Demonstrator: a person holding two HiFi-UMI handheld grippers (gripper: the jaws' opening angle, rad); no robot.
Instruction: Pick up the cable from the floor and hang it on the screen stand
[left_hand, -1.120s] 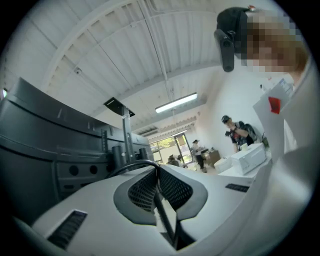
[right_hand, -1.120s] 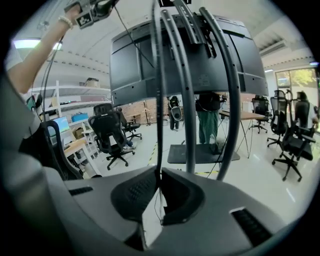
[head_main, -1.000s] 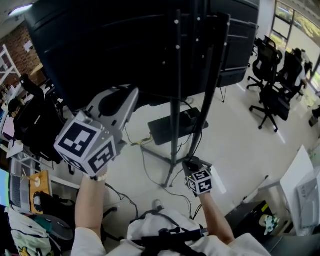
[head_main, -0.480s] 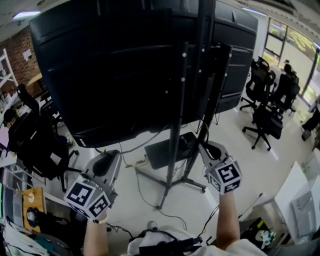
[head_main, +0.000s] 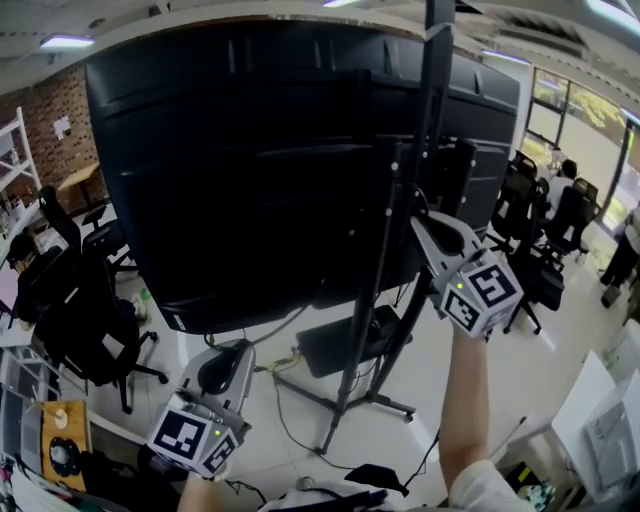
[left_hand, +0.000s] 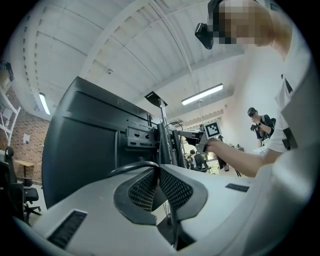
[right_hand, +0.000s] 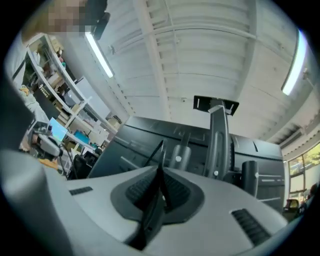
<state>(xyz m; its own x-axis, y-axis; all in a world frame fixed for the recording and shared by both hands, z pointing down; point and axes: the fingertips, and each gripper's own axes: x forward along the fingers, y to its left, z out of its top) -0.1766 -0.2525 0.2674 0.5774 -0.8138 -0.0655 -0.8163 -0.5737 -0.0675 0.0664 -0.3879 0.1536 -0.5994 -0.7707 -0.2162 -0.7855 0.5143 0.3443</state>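
The big black screen hangs with its back to me on the screen stand, whose pole rises past the top edge. My right gripper is raised beside that pole, its jaws shut on a thin black cable that pokes out past the tips. My left gripper is low at the left, pointing at the screen's lower edge. It is shut on the same kind of black cable, which loops in from the left and drops between the jaws. Where the cable runs between the grippers I cannot make out.
Black office chairs stand at the left and at the right. A flat black base lies on the floor behind the stand's feet. A white desk fills the lower right. A person stands far off.
My right gripper has risen from near the floor to high beside the stand's pole. The left gripper has sunk toward the lower left. The head view has tilted up.
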